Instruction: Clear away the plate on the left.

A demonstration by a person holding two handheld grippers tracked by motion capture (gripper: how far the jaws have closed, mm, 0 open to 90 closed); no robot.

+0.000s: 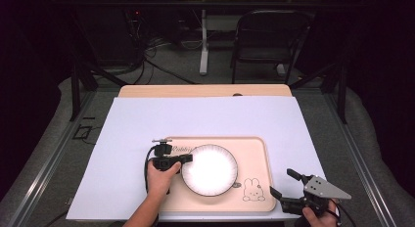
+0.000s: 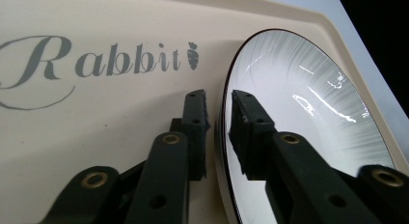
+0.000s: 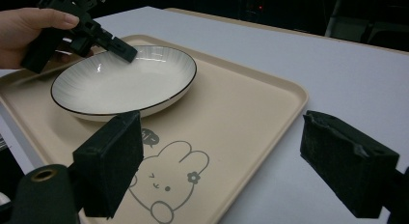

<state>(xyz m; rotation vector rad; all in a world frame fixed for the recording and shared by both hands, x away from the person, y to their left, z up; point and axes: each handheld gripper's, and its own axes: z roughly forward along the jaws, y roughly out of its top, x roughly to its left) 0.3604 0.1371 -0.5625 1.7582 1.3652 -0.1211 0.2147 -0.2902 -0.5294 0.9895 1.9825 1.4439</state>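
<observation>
A white plate point(image 1: 210, 169) with a thin dark rim lies on a cream tray point(image 1: 255, 149) printed with a rabbit and the word "Rabbit". My left gripper point(image 1: 187, 158) is at the plate's left rim. In the left gripper view its jaws point(image 2: 219, 101) straddle that rim, one outside over the tray point(image 2: 96, 118) and one inside the plate point(image 2: 308, 113), shut on it. My right gripper point(image 1: 280, 181) stands open off the tray's front right corner, holding nothing. In the right gripper view, the wide-apart jaws point(image 3: 231, 161) frame the tray point(image 3: 241, 108), the plate point(image 3: 125, 84) and the left gripper point(image 3: 120, 48).
A white sheet point(image 1: 205, 117) covers the table, with a wooden strip point(image 1: 205, 91) bare at the far edge. A dark folding chair point(image 1: 266, 38) and a table leg point(image 1: 203, 41) stand on the floor beyond. The tray sits near the sheet's front edge.
</observation>
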